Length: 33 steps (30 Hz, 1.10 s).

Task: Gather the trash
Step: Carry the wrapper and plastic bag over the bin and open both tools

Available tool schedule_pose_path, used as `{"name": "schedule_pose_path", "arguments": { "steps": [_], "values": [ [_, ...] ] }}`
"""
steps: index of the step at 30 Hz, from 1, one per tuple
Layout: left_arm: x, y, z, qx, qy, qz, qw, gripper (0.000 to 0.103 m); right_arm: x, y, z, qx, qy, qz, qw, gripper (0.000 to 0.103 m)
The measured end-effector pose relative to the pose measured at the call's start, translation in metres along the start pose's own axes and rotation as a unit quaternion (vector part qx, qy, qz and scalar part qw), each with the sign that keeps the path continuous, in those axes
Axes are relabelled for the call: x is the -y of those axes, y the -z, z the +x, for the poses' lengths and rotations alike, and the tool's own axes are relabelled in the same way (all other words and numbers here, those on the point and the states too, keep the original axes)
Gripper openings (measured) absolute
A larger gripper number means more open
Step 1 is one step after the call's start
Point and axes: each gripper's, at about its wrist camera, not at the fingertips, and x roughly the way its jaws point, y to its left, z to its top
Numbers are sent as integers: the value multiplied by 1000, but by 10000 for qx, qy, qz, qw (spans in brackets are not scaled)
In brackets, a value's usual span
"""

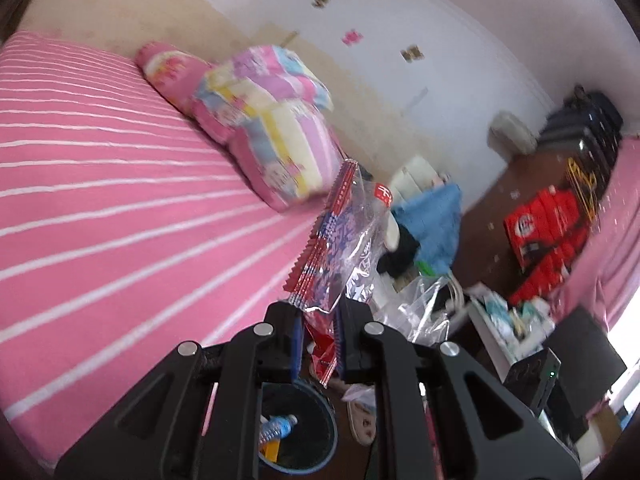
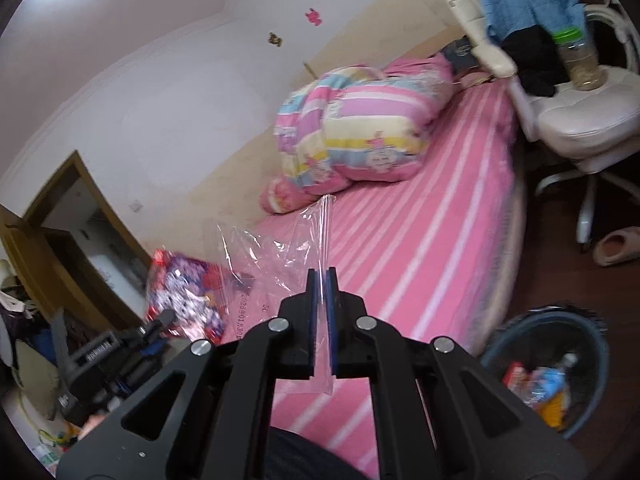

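My left gripper (image 1: 318,312) is shut on a red and purple snack wrapper (image 1: 334,236), held in the air beside the pink bed. The same wrapper (image 2: 182,296) shows at the left in the right wrist view, with the left gripper under it. My right gripper (image 2: 321,280) is shut on a clear plastic bag (image 2: 280,256), held over the bed. A dark blue trash bin (image 1: 326,436) sits on the floor below the left gripper, with a water bottle (image 1: 276,428) inside. In the right wrist view the bin (image 2: 600,344) is at the lower right, holding several wrappers.
A pink striped bed (image 2: 420,248) carries a folded quilt (image 2: 360,128) and pillow. A white chair (image 2: 592,120) with blue cloth and a jar (image 2: 580,60) stands by it. A slipper (image 2: 616,248) lies on the floor. Red boxes (image 1: 544,232) and a cluttered shelf (image 1: 504,320) stand opposite.
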Motion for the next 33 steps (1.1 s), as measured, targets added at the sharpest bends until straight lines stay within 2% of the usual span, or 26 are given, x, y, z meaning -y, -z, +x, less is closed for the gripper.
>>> {"name": "schedule_pose_path", "arguments": {
  "steps": [7, 11, 15, 23, 30, 32, 33],
  "values": [
    [17, 45, 70, -920, 192, 83, 9955, 12, 72, 9, -24, -209, 960, 241, 9949, 5],
    [21, 73, 111, -1472, 233, 134, 9887, 12, 109, 21, -25, -375, 1337, 434, 9894, 5],
    [29, 91, 143, -1845, 298, 322, 9819, 12, 141, 37, -19, -612, 1680, 528, 9825, 5],
    [22, 135, 223, -2939, 95, 631, 9537, 12, 186, 61, 3, -1005, 2259, 518, 9676, 7],
    [13, 180, 283, -3786, -319, 1014, 9194, 13, 220, 82, 35, -1410, 2703, 479, 9512, 7],
    [8, 188, 294, -3862, -466, 1040, 9153, 19, 227, 88, 41, -1523, 2780, 505, 9471, 10],
    [6, 190, 298, -3892, -538, 1031, 9138, 23, 230, 91, 44, -1589, 2833, 522, 9443, 15]
  ]
}}
